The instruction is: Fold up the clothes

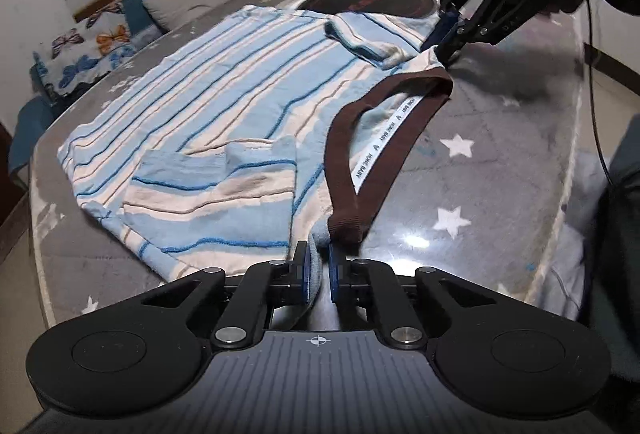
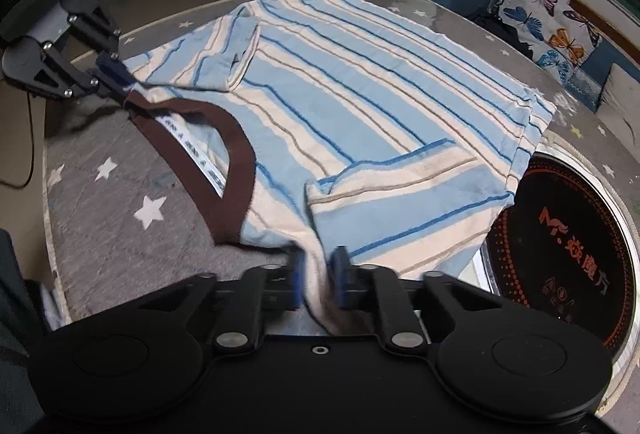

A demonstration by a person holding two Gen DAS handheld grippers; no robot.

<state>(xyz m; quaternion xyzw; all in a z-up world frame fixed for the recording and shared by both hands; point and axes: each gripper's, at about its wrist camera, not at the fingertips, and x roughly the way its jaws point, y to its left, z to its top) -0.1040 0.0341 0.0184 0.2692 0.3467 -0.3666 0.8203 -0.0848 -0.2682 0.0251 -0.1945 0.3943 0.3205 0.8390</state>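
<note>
Both jaws pinched shut on shirt shoulders

Left gripper [image 1: 318,268] and right gripper [image 2: 318,280] each clamp a shoulder of the striped shirt [image 1: 224,106]; its body runs away toward 11 o'clock across the table [image 1: 500,162], collar [image 1: 360,154] between them.

The striped shirt [image 2: 360,106] hides part of the round cooktop [image 2: 568,254], whose small lower print is unreadable.
</note>
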